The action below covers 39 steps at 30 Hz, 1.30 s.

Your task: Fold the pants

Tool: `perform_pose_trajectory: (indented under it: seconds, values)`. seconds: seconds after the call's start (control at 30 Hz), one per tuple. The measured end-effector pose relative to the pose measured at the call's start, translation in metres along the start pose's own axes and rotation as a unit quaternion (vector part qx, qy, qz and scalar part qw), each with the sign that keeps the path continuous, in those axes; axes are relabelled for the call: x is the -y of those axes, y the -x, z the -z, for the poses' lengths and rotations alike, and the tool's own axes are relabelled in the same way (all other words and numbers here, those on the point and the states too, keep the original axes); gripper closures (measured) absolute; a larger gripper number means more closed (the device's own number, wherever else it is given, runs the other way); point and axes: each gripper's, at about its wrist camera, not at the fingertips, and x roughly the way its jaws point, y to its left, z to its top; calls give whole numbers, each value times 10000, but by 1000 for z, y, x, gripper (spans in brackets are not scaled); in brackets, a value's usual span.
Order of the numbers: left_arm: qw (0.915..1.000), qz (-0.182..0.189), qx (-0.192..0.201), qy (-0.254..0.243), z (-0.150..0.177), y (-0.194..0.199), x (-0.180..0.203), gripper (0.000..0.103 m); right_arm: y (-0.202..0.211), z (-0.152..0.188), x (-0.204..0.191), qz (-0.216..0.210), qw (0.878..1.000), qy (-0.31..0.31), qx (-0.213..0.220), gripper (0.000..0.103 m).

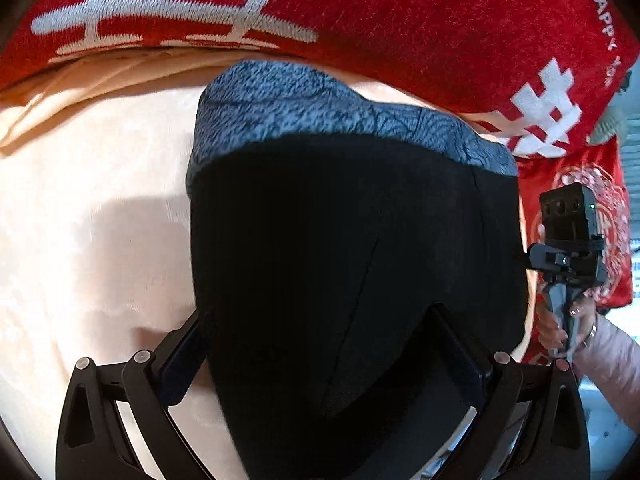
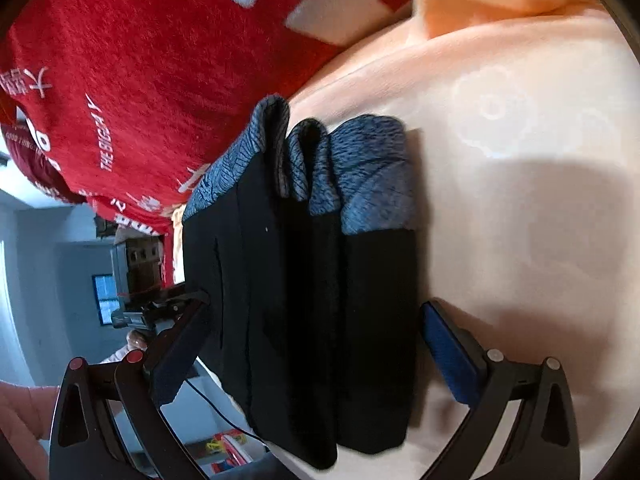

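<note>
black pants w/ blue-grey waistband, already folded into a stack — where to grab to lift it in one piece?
Take the folded black pants across the whole stack of layers at the plain black end, opposite the blue-grey waistband. Come in from that end, along the peach bedsheet. The layers lie flush there; the waistband end fans into loose loops. The right gripper already straddles it, jaws open.

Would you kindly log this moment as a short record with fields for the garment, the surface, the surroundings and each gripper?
garment: black pants with grey-blue lining, folded in layers
surface: peach blanket
surroundings: red blanket with white characters behind
left gripper: open, fingers either side of the pants
right gripper: open, straddling the folded stack
</note>
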Motion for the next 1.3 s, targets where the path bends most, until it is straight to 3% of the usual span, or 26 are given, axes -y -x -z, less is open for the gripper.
perform_pose_trajectory:
  seconds: [0.1,0.13,0.2,0.23,0.33,0.67,0.9,1.0,1.07,1.17,1.3]
  values:
    - [9996,-163,26,213,-2,-2,2,1,-4,-3,-5,355,9991,-250,5,5]
    - [9995,-132,59,263,-1,0,5,11,-3,-3,-5,465,9985,-302,6,22]
    - [9995,-158,185,216,1,5,18,23,1,0,-5,517,9977,-436,-13,36]
    - [9995,-170,240,133,3,9,25,31,4,2,-6,461,9978,-485,19,48]
    - [9987,-365,346,-72,11,24,39,39,18,9,-17,194,9983,-526,152,62]
    - [9969,-610,495,-67,77,88,50,39,41,68,-60,-376,9978,-540,79,64]
    - [9971,-646,306,252,127,78,30,39,28,114,-72,-256,9983,-513,-89,64]
    - [9955,-910,141,218,135,59,13,31,6,125,-65,-23,9982,-560,-225,64]
    - [9937,-1073,204,254,139,54,0,12,-7,132,-60,260,9974,-600,-293,59]
    - [9909,-1292,294,234,141,58,-4,1,-12,137,-58,711,9962,-477,-154,52]
    - [9867,-1589,273,197,139,60,2,1,-10,138,-60,1203,9907,-630,-93,41]
